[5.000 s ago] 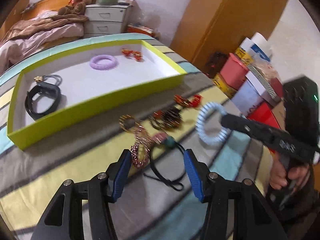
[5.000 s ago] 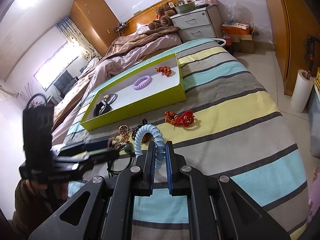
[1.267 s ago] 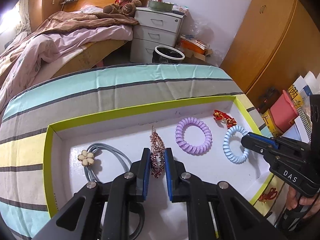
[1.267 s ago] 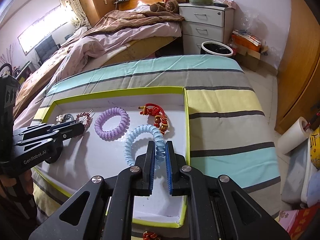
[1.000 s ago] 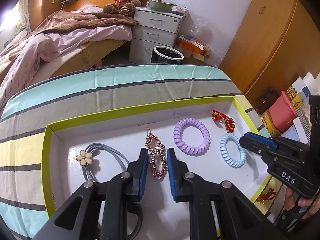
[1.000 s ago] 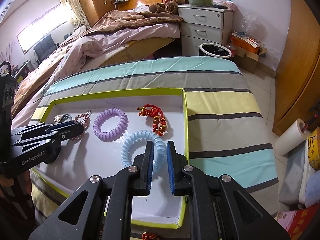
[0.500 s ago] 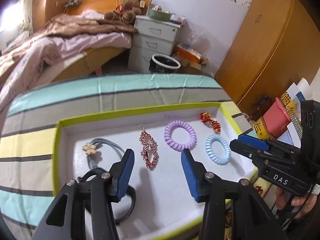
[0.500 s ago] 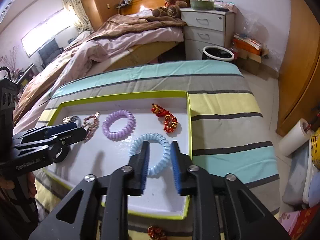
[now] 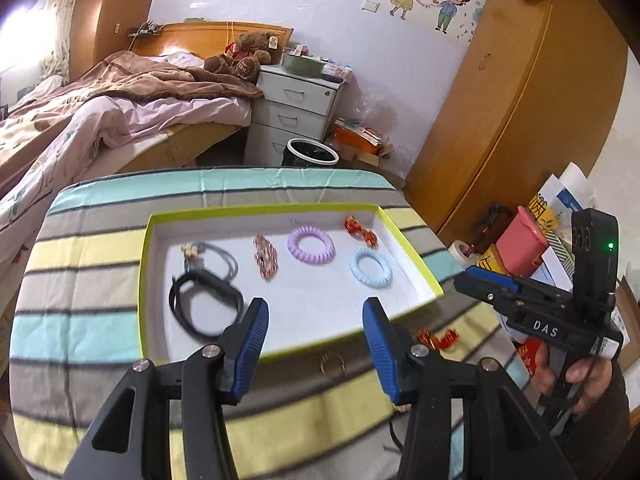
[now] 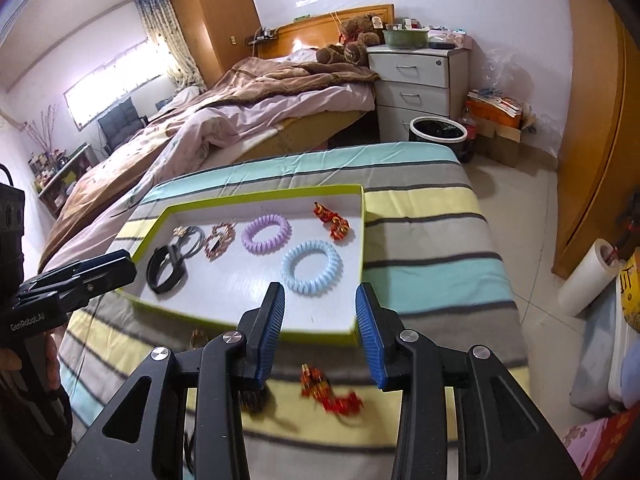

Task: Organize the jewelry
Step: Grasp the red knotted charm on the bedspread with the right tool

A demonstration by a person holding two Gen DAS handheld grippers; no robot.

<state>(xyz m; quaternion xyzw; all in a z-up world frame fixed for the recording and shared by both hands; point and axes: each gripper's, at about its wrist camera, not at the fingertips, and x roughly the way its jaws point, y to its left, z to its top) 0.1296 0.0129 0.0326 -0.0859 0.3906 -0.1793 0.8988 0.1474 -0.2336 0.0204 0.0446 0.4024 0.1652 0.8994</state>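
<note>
A lime-edged white tray lies on the striped bedspread. In it lie a blue coil hair tie, a purple coil tie, a red beaded hair clip, a red knot ornament, a black band and a grey tie with a flower. My left gripper is open and empty above the tray's near edge. My right gripper is open and empty, also at the near edge. A red ornament and a gold ring lie outside the tray.
The bedspread's right edge drops to the floor near a paper roll. Coloured boxes stand to the right. A bin, a white drawer chest and an unmade bed are behind.
Both grippers have let go: the left released the beaded clip, the right the blue coil tie, both now lying in the tray. Both jaws opened wide and pulled back and up from the tray.
</note>
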